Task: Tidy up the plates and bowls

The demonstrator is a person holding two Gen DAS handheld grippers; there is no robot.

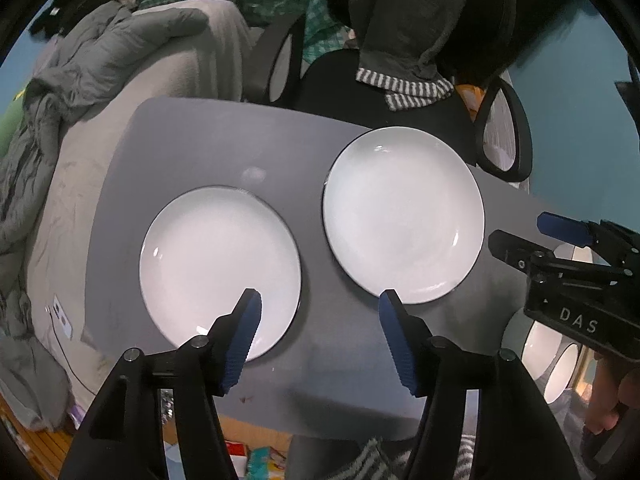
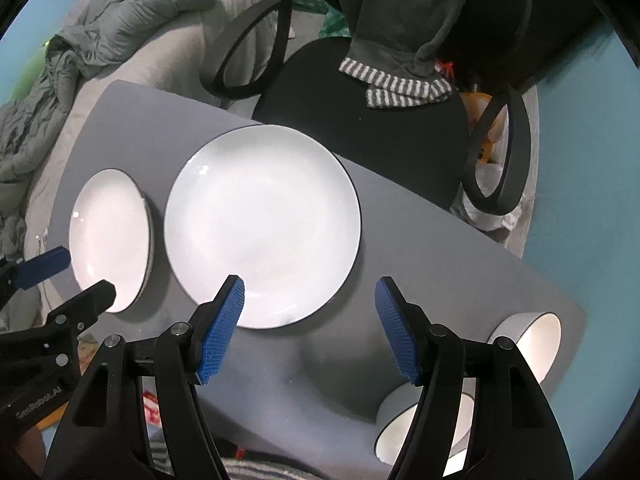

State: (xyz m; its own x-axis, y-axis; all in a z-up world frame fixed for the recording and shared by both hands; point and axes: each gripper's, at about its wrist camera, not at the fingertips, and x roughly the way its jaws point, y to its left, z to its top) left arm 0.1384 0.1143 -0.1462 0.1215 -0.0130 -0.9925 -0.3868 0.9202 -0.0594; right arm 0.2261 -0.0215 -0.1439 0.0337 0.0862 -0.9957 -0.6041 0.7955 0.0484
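The left gripper (image 1: 320, 300) hangs over the table with its blue pads spread and nothing between them; one fingertip overlaps the near rim of the left plate (image 1: 220, 268) at lower centre of its frame, with no sign that it touches. The right gripper (image 2: 310, 286) is likewise spread and empty, its left fingertip crossing the near rim of the right plate (image 2: 262, 224) in the middle of the right wrist view.

Both plates lie flat on the grey table (image 2: 440, 280), just beside each other but apart. At the lower right of the right wrist view stand two white bowls, one near the table corner (image 2: 532, 344) and one nearer the camera (image 2: 420, 428), partly hidden by a finger.

The plates look glazed ceramic: stiff, fairly heavy for a two-finger pinch, slick, and likely to chip if dropped. Lying flat, they offer only the raised rim. The best hold is probably on the near edge, one pad under the lip and one on top, lifting slowly so that the plate does not swing or slip. The bowls offer an easier hold across the upright wall.

A black office chair (image 2: 360, 92) draped with clothing stands beyond the table.
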